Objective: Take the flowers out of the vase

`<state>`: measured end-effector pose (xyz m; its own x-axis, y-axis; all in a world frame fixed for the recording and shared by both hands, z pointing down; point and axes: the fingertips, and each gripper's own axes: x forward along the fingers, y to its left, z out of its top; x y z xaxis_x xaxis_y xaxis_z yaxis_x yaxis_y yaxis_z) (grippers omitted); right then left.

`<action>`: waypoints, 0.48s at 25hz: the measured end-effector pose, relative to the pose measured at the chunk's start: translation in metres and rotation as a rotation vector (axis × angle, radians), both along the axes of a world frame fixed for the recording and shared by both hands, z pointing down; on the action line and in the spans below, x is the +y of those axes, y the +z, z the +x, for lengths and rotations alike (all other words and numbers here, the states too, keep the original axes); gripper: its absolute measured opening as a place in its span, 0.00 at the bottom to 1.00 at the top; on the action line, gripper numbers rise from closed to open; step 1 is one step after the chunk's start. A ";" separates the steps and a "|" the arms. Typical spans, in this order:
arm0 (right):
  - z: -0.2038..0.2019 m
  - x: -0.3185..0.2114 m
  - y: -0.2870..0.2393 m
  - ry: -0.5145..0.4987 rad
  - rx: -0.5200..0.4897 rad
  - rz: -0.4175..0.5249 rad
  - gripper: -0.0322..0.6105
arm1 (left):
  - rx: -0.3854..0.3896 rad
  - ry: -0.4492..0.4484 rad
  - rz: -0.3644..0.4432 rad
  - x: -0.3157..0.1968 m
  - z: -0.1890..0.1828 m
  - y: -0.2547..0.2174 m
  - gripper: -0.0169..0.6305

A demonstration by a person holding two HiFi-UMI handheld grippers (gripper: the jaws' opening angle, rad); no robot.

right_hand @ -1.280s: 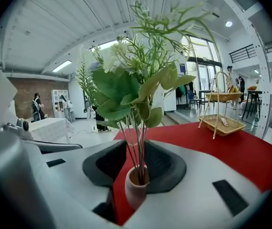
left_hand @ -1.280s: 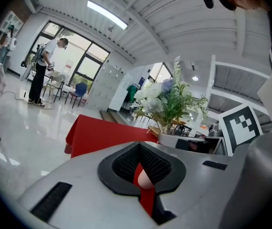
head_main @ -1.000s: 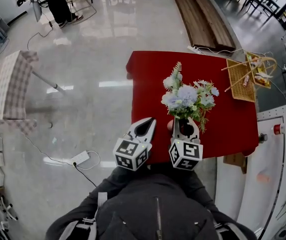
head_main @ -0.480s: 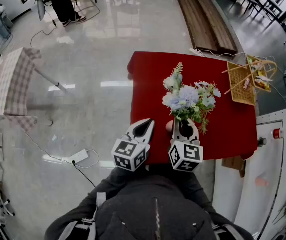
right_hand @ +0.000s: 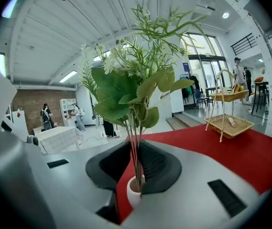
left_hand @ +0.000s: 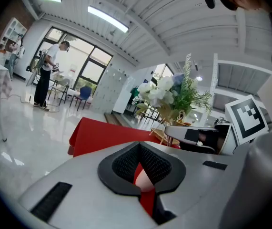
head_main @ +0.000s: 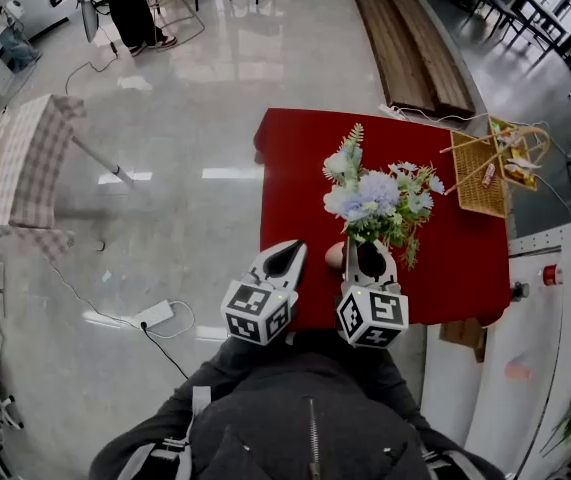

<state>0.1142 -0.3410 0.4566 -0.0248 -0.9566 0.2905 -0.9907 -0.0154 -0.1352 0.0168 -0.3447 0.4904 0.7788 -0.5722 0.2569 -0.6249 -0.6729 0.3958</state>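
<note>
**A:** Right tongs (right_hand: 132,171) are closing in on the flower stems (right_hand: 135,142). The gap's visibly tighter than a second ago, and the stems stand right between the pads, just above the mouth of the white vase (right_hand: 133,193). Doesn't look like a proper pinch yet though.

**B:** Yeah, and nothing else has budged. The flowers (head_main: 375,200) still sit in the vase, centre-right of the head view, near the lower edge of the red bench (head_main: 295,168). The left tongs (left_hand: 139,168) are together and gripping nothing. Only a pale rounded bit, maybe the vase, peeks through the slit.

**A:** So the lift hasn't started. My guess is that once the grip bites, it's a straight pull up. With the vase unheld, it could ride up with the stems or tip over.
</note>
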 end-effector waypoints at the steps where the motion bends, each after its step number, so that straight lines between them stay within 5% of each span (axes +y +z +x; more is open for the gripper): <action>1: 0.000 0.000 -0.003 -0.006 -0.001 0.007 0.14 | 0.002 -0.001 0.002 0.001 0.002 -0.001 0.04; 12: 0.004 0.002 -0.031 -0.049 -0.029 0.054 0.13 | 0.009 -0.023 0.016 0.003 0.007 -0.005 0.04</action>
<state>0.1184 -0.3392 0.4258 -0.0792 -0.9683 0.2369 -0.9858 0.0408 -0.1628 0.0242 -0.3415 0.4849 0.7678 -0.5936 0.2411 -0.6367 -0.6647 0.3908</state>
